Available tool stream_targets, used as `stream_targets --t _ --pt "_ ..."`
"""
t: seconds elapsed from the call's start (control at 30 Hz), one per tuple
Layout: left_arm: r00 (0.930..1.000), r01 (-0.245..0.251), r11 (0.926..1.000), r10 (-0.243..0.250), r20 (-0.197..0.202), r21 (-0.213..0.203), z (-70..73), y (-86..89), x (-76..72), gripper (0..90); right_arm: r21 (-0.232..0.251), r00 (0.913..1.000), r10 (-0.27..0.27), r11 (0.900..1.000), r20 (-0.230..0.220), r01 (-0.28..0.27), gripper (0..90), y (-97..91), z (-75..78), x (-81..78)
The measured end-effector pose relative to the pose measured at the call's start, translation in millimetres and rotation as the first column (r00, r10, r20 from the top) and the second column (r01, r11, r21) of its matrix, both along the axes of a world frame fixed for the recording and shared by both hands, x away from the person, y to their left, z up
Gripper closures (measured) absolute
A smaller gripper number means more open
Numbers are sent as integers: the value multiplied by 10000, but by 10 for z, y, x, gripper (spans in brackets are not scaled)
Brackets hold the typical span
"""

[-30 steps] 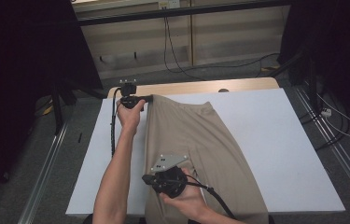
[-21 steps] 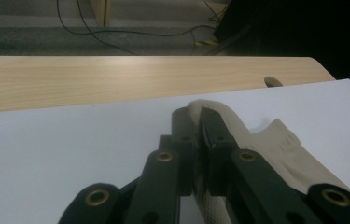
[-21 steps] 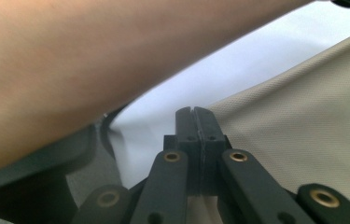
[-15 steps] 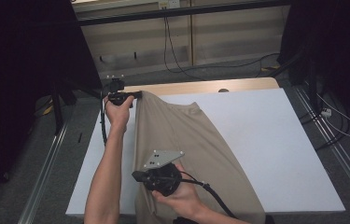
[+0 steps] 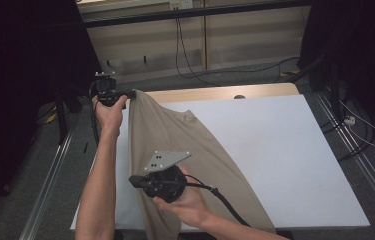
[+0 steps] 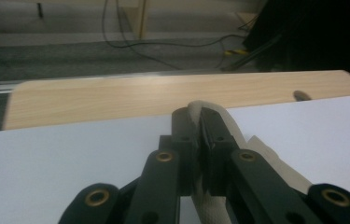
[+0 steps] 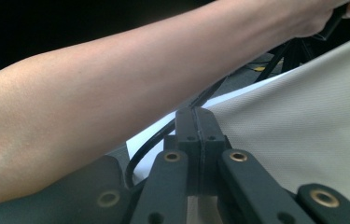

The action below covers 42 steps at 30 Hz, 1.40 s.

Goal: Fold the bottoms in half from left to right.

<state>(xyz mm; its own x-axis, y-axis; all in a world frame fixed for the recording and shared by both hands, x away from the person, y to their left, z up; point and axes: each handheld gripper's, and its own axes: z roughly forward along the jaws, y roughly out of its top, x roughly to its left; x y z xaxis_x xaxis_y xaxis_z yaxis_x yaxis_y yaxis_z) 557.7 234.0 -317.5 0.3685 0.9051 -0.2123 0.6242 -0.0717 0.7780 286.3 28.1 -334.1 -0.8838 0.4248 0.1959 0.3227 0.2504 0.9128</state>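
Note:
A beige garment [image 5: 195, 145] lies lengthwise on the white board [image 5: 285, 150], its left edge lifted off it. My left gripper [image 5: 131, 93] is at the board's far left corner, shut on the garment's far corner. In the left gripper view the jaws [image 6: 199, 116] pinch a beige fold [image 6: 266, 154]. My right gripper [image 5: 133, 181] is near the front, pointing left, shut on the garment's left edge. The right gripper view shows its closed jaws [image 7: 195, 114] with stretched cloth [image 7: 303, 121] to their right and the other forearm [image 7: 116, 84] above.
The white board rests on a wooden tabletop [image 5: 215, 93] with a small hole [image 5: 239, 96] at the back. Metal rails [image 5: 50, 195] run along both sides of the table. Cables [image 5: 195, 65] lie on the floor behind it. The board's right half is bare.
Both grippers have risen and shifted left with the garment. Its left edge has come up off the board and now hangs taut between them.

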Motion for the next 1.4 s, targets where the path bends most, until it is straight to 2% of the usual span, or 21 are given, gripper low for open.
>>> stream_targets --t 0.07,0.13,0.23,0.4,0.57,0.77,0.87,1.07,1.13,1.2,1.4 --pt "9997 -215 9997 214 -85 -140 -6 10 3 857 -7 10000 20 10000 11 -20 900 4 -7 -6" --pt "9997 -106 9999 107 -207 62 -50 7 15 857 -72 10000 18 10000 -27 -18 900 -1 -46 -14" --pt "9992 -87 9999 92 -398 118 -169 -45 39 856 -130 9998 -62 9999 -169 60 900 -42 -110 -25" --pt "9981 90 9999 -94 -606 -74 -339 -169 87 854 -160 9993 -216 9996 -305 211 900 -153 -155 -36" --pt "9987 185 9996 -196 -470 -229 -389 -350 121 854 307 9983 -518 9981 -264 526 900 -352 -172 -34" --pt "9981 354 9993 -361 -504 -143 -438 -544 150 854 2 9953 -921 9957 -305 922 900 -616 -186 -38" --pt "9973 447 9990 -450 -582 -74 -469 -641 164 853 33 9934 -1095 9940 -336 1097 900 -779 -212 -61" --pt "9955 680 9976 -686 -661 -115 -530 -850 202 852 -339 9860 -1656 9857 -191 1649 900 -1071 -264 -107" --pt "9956 667 9977 -660 -671 85 -547 -911 207 852 -284 9803 -1976 9799 3 1975 900 -1179 -248 -122" --pt "9956 674 9977 -672 -653 12 -569 -969 215 852 -152 9751 -2215 9750 119 2217 900 -1285 -235 -131" --pt "9926 1019 9943 -995 -697 314 -617 -1148 246 852 -152 9651 -2618 9650 -76 2617 900 -1498 -304 -154"
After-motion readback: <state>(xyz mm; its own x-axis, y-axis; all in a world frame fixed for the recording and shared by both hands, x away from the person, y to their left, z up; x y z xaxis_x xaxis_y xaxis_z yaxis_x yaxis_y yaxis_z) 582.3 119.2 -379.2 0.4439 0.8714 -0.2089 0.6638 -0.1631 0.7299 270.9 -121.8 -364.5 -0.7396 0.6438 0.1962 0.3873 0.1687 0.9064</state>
